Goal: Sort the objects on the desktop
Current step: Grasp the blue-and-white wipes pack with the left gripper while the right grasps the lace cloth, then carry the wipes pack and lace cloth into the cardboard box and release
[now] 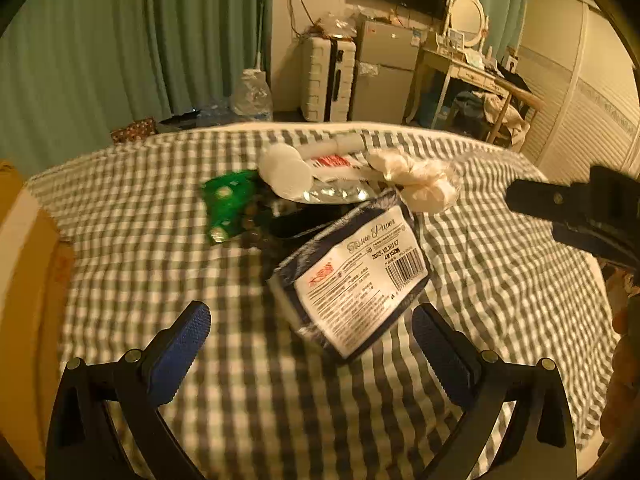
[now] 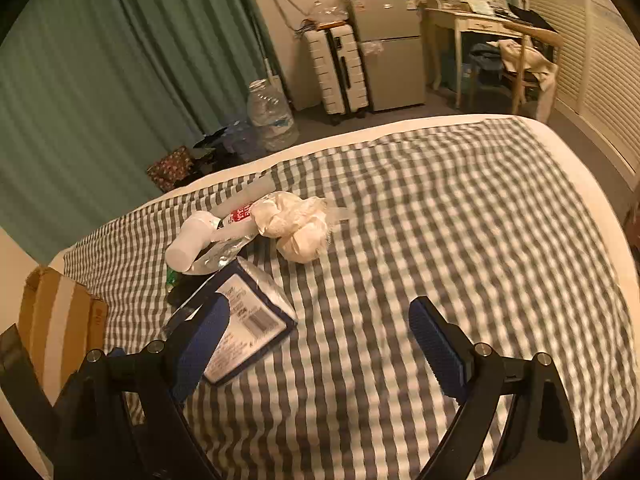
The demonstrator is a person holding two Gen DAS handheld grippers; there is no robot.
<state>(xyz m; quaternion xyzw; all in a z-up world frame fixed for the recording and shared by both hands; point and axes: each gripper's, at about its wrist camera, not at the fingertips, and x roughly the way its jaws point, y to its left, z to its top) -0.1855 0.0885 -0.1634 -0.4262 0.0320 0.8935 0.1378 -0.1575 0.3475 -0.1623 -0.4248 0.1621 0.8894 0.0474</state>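
Observation:
A heap of objects lies on a checked bed cover (image 1: 120,208). A dark blue tissue pack (image 1: 356,276) with a white label lies nearest, just beyond my open, empty left gripper (image 1: 312,344). Behind it are a green packet (image 1: 230,204), a white bottle (image 1: 286,174), a silver blister sheet (image 1: 340,194), a white tube with red print (image 1: 332,160) and crumpled white tissue (image 1: 420,184). My right gripper (image 2: 316,344) is open and empty; its left finger overlaps the tissue pack (image 2: 248,320). The bottle (image 2: 192,240) and crumpled tissue (image 2: 296,224) lie beyond.
A cardboard box (image 2: 60,320) stands at the bed's left edge; it also shows in the left wrist view (image 1: 24,280). A large water bottle (image 2: 270,116), a suitcase (image 2: 340,68), a small fridge (image 2: 388,52) and a desk (image 2: 472,24) stand on the floor beyond the bed.

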